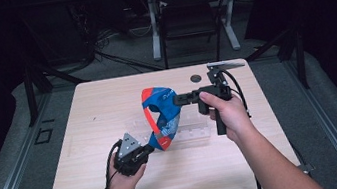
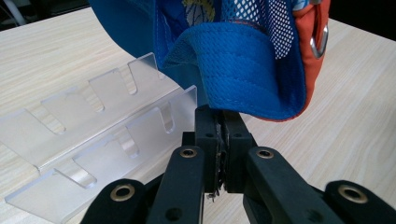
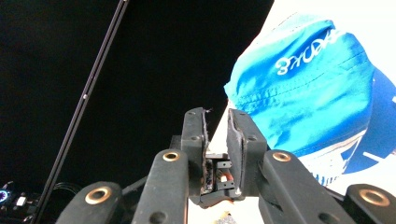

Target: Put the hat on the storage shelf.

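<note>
L gripper [image 1: 147, 149] clamped on cap [image 1: 162, 115] edge | R gripper [image 1: 178, 99] pinched cap's far side, grip unclear | acrylic rack [image 1: 192, 127] below | tip: keep both pinches firm, lift evenly

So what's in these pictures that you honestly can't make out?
- Printed wording on the blue cap: reversed and blurred in the right gripper view, tiny in the high view.
- What the right gripper pinches: its black fingers stand slightly apart with nothing visible between.
- Far end of the clear plastic rack: hidden by the cap in the left gripper view.
- Small dark disc on the table: too small to identify.
</note>
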`<state>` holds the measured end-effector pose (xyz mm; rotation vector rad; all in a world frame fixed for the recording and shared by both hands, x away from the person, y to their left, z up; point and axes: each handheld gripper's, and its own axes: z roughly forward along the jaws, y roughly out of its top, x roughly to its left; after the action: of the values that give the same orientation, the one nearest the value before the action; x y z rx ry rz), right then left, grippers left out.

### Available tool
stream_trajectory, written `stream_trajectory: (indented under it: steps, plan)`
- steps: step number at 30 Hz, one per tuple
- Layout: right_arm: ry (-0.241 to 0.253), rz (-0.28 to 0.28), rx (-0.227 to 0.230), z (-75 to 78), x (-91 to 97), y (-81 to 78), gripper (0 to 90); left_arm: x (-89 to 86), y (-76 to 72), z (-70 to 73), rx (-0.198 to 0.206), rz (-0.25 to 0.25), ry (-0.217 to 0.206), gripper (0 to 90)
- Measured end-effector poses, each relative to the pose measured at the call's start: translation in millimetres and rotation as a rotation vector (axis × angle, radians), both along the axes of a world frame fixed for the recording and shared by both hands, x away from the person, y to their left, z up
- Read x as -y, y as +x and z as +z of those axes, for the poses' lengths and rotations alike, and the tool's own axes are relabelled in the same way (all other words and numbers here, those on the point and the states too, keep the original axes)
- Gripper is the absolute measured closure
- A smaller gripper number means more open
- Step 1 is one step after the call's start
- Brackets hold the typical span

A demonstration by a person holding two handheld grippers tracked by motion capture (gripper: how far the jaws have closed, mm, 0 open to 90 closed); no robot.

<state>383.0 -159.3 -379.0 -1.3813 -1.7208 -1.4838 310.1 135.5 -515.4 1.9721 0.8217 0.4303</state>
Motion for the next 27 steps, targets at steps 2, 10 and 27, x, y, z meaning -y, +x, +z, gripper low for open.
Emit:
stream_trajectory:
  steps: [2,10,27]
  plan:
    - [0.0,-0.001,0.001,-0.2,1.4,-0.2,77.4,0.3,-0.1,0.0,0.002,0.002,-0.002,87.8]
    - [0.005,-0.002,0.0,-0.5,2.5,-0.4,77.3,-1.1,0.2,1.3,0.003,0.005,-0.012,87.4]
    - [0.002,0.002,0.002,-1.4,3.4,-1.0,77.3,-3.8,0.4,5.3,0.014,0.032,-0.031,82.5]
